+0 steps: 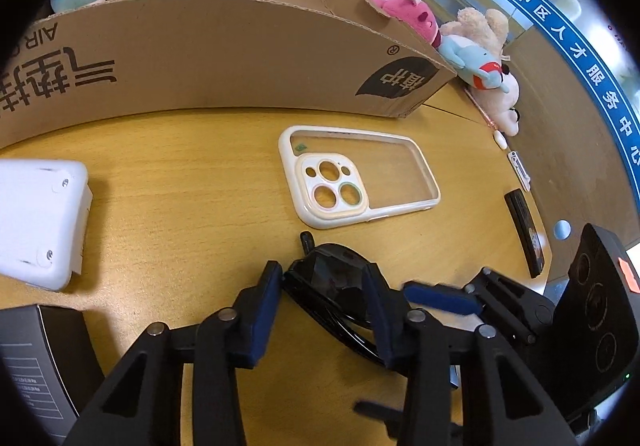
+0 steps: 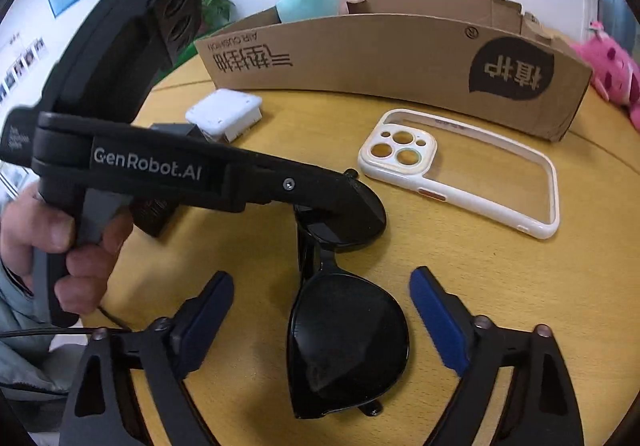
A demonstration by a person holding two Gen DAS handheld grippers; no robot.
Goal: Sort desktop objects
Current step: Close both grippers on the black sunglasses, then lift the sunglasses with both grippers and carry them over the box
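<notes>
Lying folded on the wooden table (image 2: 500,286), black sunglasses (image 2: 348,342) sit between both grippers. The left gripper (image 1: 324,286) pinches one lens, pads pressed on its sides. The right gripper (image 2: 324,310) stands spread around the other lens, pads apart from it. Beyond lies a clear phone case (image 1: 356,175), then a cardboard box (image 1: 224,57) with plush toys (image 1: 476,45) beside it.

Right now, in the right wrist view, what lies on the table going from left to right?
White box → black sunglasses → clear phone case → pink plush toy.
</notes>
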